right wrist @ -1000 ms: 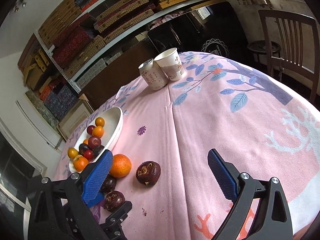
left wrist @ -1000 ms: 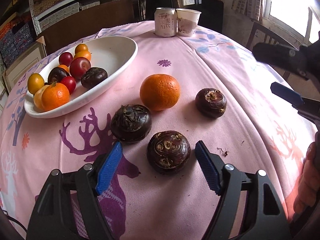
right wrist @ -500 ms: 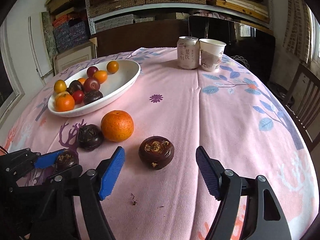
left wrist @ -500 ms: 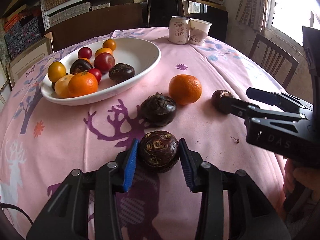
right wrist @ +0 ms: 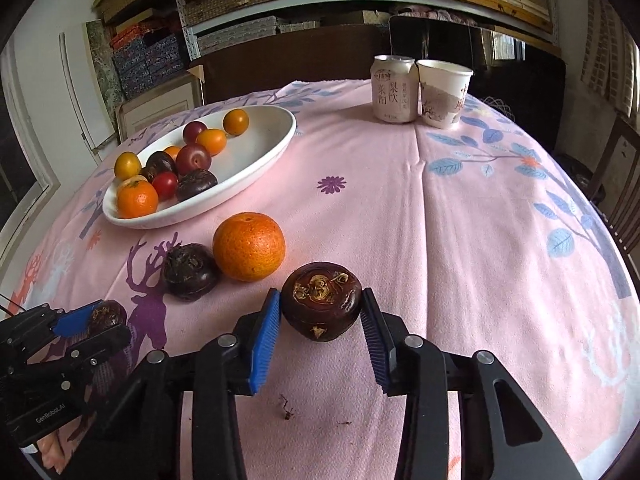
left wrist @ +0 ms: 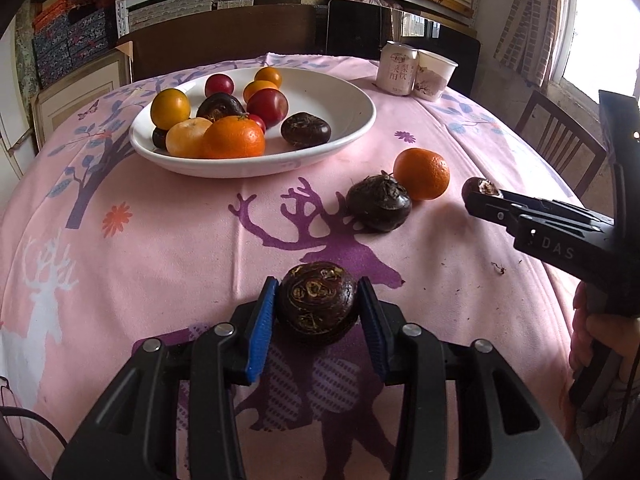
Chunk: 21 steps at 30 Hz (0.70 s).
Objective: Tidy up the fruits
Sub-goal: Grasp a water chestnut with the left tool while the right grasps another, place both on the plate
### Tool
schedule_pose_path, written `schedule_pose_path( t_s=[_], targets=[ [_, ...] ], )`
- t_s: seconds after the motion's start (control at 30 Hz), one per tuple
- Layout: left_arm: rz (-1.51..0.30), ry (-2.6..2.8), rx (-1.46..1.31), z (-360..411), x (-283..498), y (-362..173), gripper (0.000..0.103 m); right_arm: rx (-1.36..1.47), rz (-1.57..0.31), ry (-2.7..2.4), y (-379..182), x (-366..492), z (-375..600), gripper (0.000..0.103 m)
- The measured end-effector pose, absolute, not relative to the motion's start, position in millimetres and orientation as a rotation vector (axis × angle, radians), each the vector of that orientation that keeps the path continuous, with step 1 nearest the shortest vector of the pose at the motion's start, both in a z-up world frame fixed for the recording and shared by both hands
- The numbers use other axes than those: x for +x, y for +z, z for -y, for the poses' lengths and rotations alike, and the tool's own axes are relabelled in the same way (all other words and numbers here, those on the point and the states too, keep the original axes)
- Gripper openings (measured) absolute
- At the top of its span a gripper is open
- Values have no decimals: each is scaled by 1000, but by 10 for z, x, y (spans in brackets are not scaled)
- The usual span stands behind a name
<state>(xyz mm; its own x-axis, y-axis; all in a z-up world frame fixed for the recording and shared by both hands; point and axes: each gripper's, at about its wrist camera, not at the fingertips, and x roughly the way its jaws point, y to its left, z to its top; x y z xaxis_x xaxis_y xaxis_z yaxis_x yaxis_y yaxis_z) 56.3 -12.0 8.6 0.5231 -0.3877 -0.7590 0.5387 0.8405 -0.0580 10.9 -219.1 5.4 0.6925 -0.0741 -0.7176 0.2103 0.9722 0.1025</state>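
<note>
Left wrist view: a dark brown, knobbly round fruit (left wrist: pixel 317 305) sits on the pink tablecloth (left wrist: pixel 160 240), pinched between the blue pads of the left claw (left wrist: pixel 318 320); beyond it a white oval bowl (left wrist: pixel 344 128) holds oranges, red plums, yellow fruits and more dark ones; a loose orange (left wrist: pixel 421 173) touches another dark fruit (left wrist: pixel 378 208) just beside the bowl; right wrist view: the right claw (right wrist: pixel 320 330) brackets a second dark brown fruit (right wrist: pixel 321 306), its left pad touching it, a sliver of gap at the right.
</note>
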Motion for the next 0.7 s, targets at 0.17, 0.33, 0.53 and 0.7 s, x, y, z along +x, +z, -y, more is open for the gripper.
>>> schedule_pose_path(
  t_s=[0.17, 0.33, 0.53, 0.7],
  targets=[
    [-839, -552, 168, -123, 489, 179, 39, 129, -713, -164, 182, -101, 2008, 41],
    [-759, -498, 197, -473, 577, 546, 39, 206, -554, -80, 545, -296, 1923, 41],
    [-684, -418, 150, -691, 1154, 1136, 39, 305, -440, 12, 1132, -99, 1910, 41],
    [-715, -423, 134, -464, 1650, 1123, 39, 237, -495, 35, 1189, 468, 1717, 41]
  ],
)
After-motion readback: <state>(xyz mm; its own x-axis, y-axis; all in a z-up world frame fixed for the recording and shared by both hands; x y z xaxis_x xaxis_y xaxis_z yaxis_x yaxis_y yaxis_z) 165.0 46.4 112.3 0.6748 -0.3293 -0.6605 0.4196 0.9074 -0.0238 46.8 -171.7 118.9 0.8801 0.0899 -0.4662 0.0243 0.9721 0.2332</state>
